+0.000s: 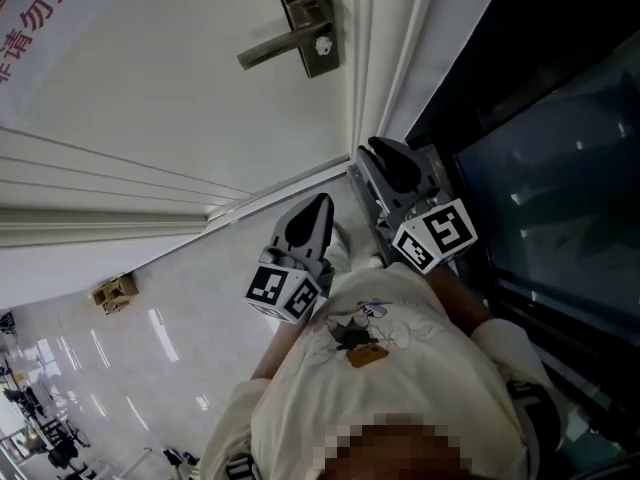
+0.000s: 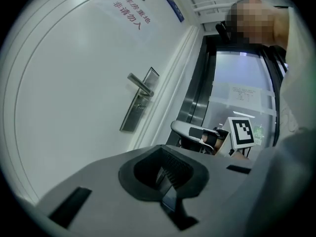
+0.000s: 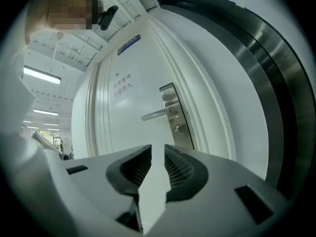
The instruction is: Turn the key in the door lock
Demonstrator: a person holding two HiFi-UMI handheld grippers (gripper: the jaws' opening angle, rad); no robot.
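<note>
The white door [image 1: 180, 88] carries a steel lock plate [image 1: 308, 13] with a lever handle [image 1: 275, 48]; a key [image 1: 323, 45] sits in the lock below the lever. Both grippers are held back from the door, touching nothing. My right gripper [image 1: 385, 158] stands open, a clear gap between its ribbed pads [image 3: 178, 164] and nothing in it; it points at the lock plate [image 3: 174, 115] and the key [image 3: 177, 128]. My left gripper [image 1: 310, 218] is shut and empty [image 2: 165, 169], with the lever [image 2: 139, 84] well ahead of it.
A dark glass panel with a steel frame [image 1: 560, 168] stands right of the door jamb [image 1: 370, 78]. Red lettering [image 1: 40, 18] and a small blue plate [image 3: 129, 44] are on the door. A small brown object [image 1: 116, 291] lies on the glossy floor.
</note>
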